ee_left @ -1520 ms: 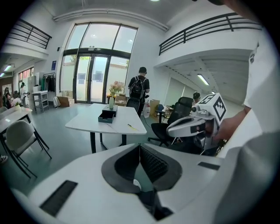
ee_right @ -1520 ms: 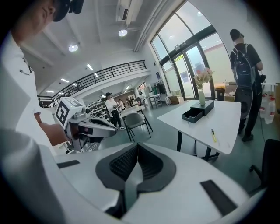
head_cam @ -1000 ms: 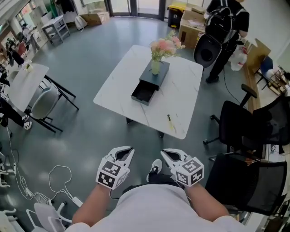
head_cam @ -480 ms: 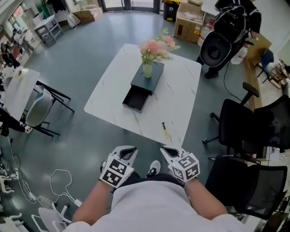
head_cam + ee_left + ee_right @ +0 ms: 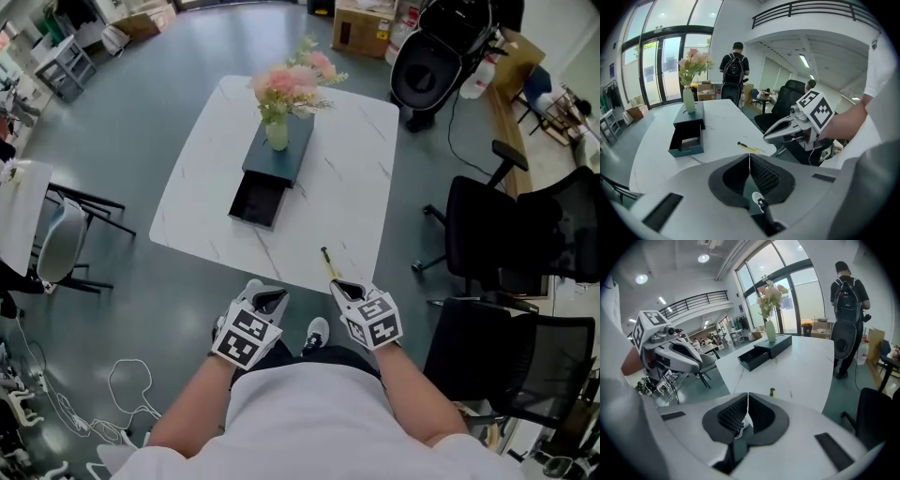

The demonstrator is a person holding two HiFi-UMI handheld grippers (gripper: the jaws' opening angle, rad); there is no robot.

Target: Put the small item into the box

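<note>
- The left gripper (image 5: pixel 268 298) hangs over the floor just short of the counter (image 5: pixel 356 178). In the left gripper view its jaws are pressed together with nothing between them (image 5: pixel 750 157).
- The right gripper (image 5: pixel 344 288) is held beside it, level with the counter's near edge. Its jaws are likewise pressed together and hold nothing (image 5: pixel 748 397).
- The small item (image 5: pixel 327 262), a slim yellow and black stick, lies flat on the counter near that edge. It is just ahead of the right gripper's tips and not touched by them.
- In the right gripper view the small item (image 5: pixel 772 392) peeks over the closed jaw tips. In the left gripper view it lies (image 5: pixel 749 147) between the two grippers' lines of sight, with the right gripper (image 5: pixel 774 136) off to the side.
- The box (image 5: pixel 279 155) is dark teal and stands near the middle of the counter, well apart from the small item.
- Its drawer (image 5: pixel 257 202) is pulled open toward the person.
- A pale green vase (image 5: pixel 277 136) of pink flowers (image 5: pixel 289 82) stands upright on top of the box.
- A person with a backpack (image 5: pixel 735 70) stands beyond the far side of the counter.
- Black office chairs (image 5: pixel 502 239) stand to the right of the counter.
</note>
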